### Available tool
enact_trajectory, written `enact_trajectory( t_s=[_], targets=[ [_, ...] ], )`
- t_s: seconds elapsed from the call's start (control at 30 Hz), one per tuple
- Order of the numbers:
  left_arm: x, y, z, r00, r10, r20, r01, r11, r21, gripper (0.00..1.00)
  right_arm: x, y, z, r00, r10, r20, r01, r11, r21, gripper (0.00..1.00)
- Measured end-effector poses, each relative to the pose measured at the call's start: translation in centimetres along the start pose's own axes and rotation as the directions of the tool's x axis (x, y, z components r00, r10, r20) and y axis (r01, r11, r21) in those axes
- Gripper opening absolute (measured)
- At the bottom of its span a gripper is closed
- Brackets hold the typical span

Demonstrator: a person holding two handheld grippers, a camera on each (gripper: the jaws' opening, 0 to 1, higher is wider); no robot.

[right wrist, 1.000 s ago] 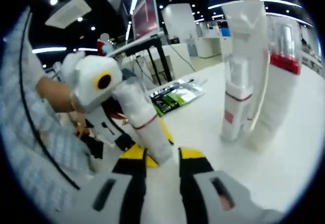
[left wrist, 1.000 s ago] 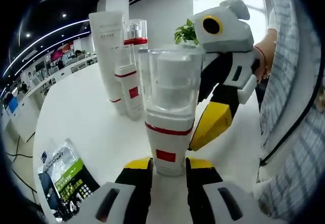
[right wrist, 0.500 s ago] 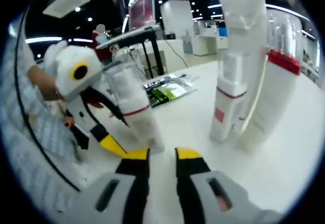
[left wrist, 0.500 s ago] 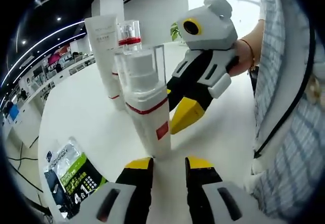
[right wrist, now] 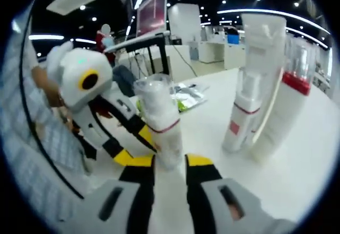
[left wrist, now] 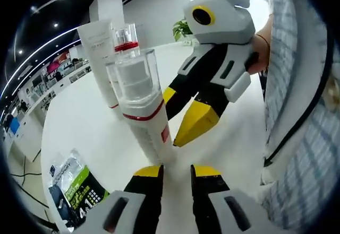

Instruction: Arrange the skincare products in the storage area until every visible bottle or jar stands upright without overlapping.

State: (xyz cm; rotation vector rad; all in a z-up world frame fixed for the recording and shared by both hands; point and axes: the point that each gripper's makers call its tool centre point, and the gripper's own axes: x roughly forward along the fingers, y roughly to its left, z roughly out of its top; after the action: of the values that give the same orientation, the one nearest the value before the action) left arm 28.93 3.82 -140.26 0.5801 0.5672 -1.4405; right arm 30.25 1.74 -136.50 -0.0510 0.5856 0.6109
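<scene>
The pump bottle (left wrist: 142, 106) stands on the white desk (left wrist: 85, 122), just beyond the released left gripper (left wrist: 175, 171) and the parted, empty right gripper (right wrist: 170, 160). Best to back both away straight, without nudging it toward the upright tube (right wrist: 268, 80) and bottles behind.

I seem to be in a shop or showroom: a long white surface (left wrist: 95, 112), curved ceiling light strips (left wrist: 48, 37) at upper left, display counters (right wrist: 218, 48) in the background, and a red screen (right wrist: 153, 12) on a stand.

A clear-capped bottle (left wrist: 142, 106) stands on the white table (left wrist: 85, 122), beyond the left gripper (left wrist: 176, 174).
</scene>
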Motion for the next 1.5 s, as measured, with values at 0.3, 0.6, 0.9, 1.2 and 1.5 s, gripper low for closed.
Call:
enact_trajectory(
  t_s=[0.3,0.6,0.9,1.2,1.5],
  targets=[
    [0.9,-0.2,1.0,1.0,-0.018,-0.002,0.018,0.999,0.046,0.21,-0.4,-0.7,-0.5,0.999,-0.043,-0.004,0.043,0.999,0.001,0.21],
    [1.9,0.2,2.0,1.0,-0.025,-0.011,0.026,0.995,0.093,0.21,-0.9,-2.0,-1.0,0.996,-0.09,-0.011,0.09,0.996,-0.003,0.2],
    [2.7,0.2,3.0,0.999,-0.044,-0.012,0.045,0.99,0.134,0.21,-1.4,-2.9,-1.7,0.993,-0.116,-0.023,0.116,0.993,0.012,0.19],
    [3.1,0.5,3.5,0.999,-0.047,-0.003,0.047,0.989,0.142,0.21,-1.9,-3.4,-2.1,0.99,-0.137,-0.023,0.138,0.99,0.027,0.19],
    [2.2,1.5,3.7,1.0,0.0,0.008,-0.001,0.989,0.151,0.22,-1.7,-5.2,-1.0,0.984,-0.18,-0.002,0.18,0.983,0.028,0.22]
  ],
)
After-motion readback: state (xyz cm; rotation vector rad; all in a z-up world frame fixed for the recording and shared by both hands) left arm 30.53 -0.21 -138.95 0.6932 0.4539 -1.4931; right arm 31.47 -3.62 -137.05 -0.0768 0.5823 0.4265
